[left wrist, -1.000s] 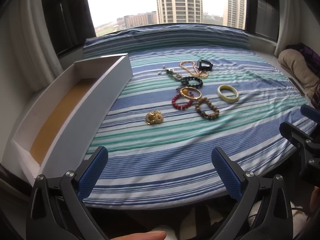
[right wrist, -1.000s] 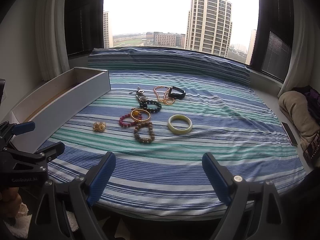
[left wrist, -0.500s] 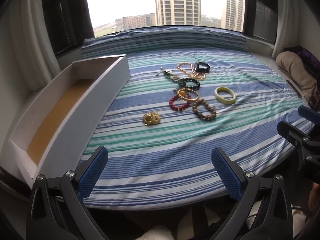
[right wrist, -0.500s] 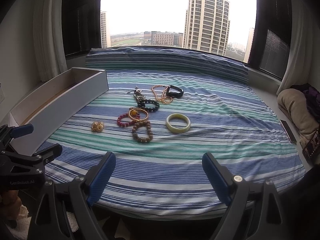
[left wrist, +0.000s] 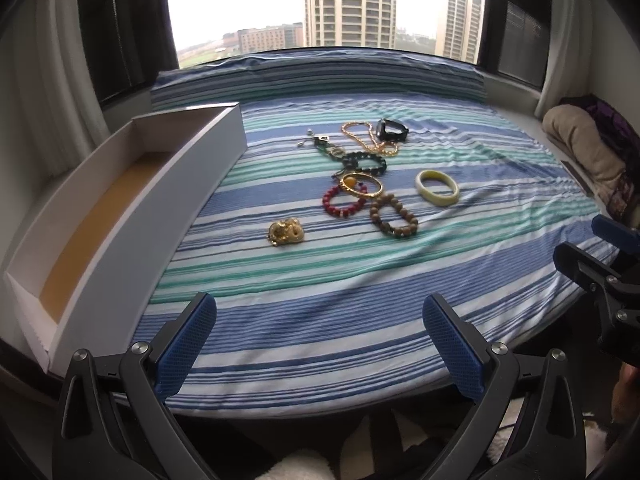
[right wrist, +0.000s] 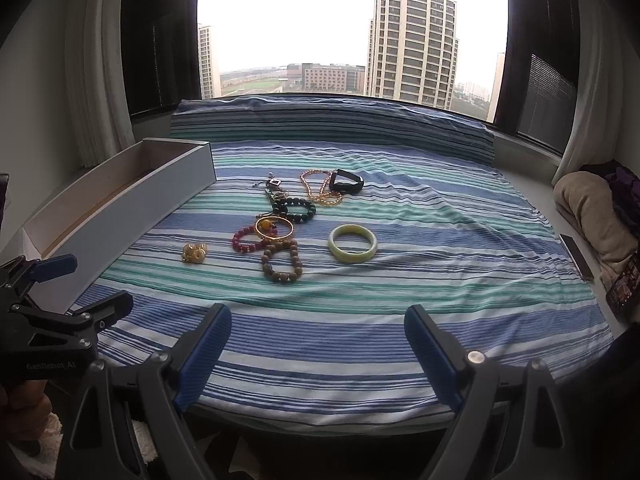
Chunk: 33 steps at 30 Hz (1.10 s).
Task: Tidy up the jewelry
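Observation:
Several pieces of jewelry lie in the middle of a striped cloth: a pale green bangle [left wrist: 437, 187] [right wrist: 353, 243], a brown bead bracelet [left wrist: 393, 215] [right wrist: 281, 261], a red bead bracelet [left wrist: 343, 203] [right wrist: 249, 239], a gold bangle [left wrist: 361, 185] [right wrist: 274, 227], a gold charm [left wrist: 285, 233] [right wrist: 194, 252], a dark green bead bracelet [left wrist: 365, 161], a gold chain [left wrist: 366, 136] and a black band [left wrist: 391, 129] [right wrist: 346, 181]. A long white box [left wrist: 132, 216] [right wrist: 120, 208] stands open at the left. My left gripper [left wrist: 320, 340] and right gripper [right wrist: 320, 350] hover open at the near edge, holding nothing.
The striped cloth [left wrist: 320, 300] covers a window ledge with a matching bolster [right wrist: 332, 122] at the back. Folded beige fabric [right wrist: 592, 212] and a phone [right wrist: 576, 258] lie at the right. Curtains hang on both sides.
Both grippers have moved slightly nearer the cloth and tilted a little; the jewelry and the box have not moved.

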Each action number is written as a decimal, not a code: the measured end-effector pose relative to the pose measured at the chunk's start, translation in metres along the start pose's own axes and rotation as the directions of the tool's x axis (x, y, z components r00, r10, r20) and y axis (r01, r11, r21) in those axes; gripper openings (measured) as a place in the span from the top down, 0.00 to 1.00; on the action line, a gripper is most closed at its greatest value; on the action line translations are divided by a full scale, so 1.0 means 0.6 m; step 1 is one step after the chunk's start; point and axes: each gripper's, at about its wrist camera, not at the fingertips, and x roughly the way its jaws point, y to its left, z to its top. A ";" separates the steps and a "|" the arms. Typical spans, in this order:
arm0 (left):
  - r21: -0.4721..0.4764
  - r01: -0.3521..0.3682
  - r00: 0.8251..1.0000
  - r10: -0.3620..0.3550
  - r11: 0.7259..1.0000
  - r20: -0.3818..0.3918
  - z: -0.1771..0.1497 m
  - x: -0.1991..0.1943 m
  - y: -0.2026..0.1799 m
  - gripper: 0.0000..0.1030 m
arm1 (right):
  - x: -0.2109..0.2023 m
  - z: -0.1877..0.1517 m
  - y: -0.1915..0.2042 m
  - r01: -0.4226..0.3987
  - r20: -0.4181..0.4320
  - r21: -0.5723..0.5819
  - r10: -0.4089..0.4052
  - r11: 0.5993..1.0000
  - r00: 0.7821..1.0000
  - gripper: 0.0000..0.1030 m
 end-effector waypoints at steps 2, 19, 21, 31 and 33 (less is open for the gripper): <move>0.004 -0.006 1.000 0.006 1.000 -0.001 0.000 0.001 -0.001 0.00 | 0.000 -0.001 -0.001 0.001 -0.001 0.004 -0.001 1.000 1.000 0.12; -0.028 -0.020 0.999 0.019 0.999 -0.030 -0.006 0.016 0.022 0.00 | 0.010 -0.003 -0.001 -0.004 -0.017 0.008 0.004 1.000 1.000 0.12; -0.036 -0.012 0.999 0.011 0.999 -0.031 -0.006 0.018 0.025 0.00 | 0.010 -0.003 -0.003 -0.002 -0.013 0.007 0.002 1.000 1.000 0.12; -0.044 0.021 0.998 -0.023 0.999 -0.050 0.004 0.033 0.037 0.01 | 0.018 -0.006 -0.012 -0.004 -0.027 0.021 0.005 1.000 1.000 0.12; -0.040 0.037 0.998 -0.039 0.999 -0.054 0.012 0.045 0.044 0.01 | 0.019 -0.007 -0.011 -0.006 -0.027 0.021 0.007 1.000 1.000 0.12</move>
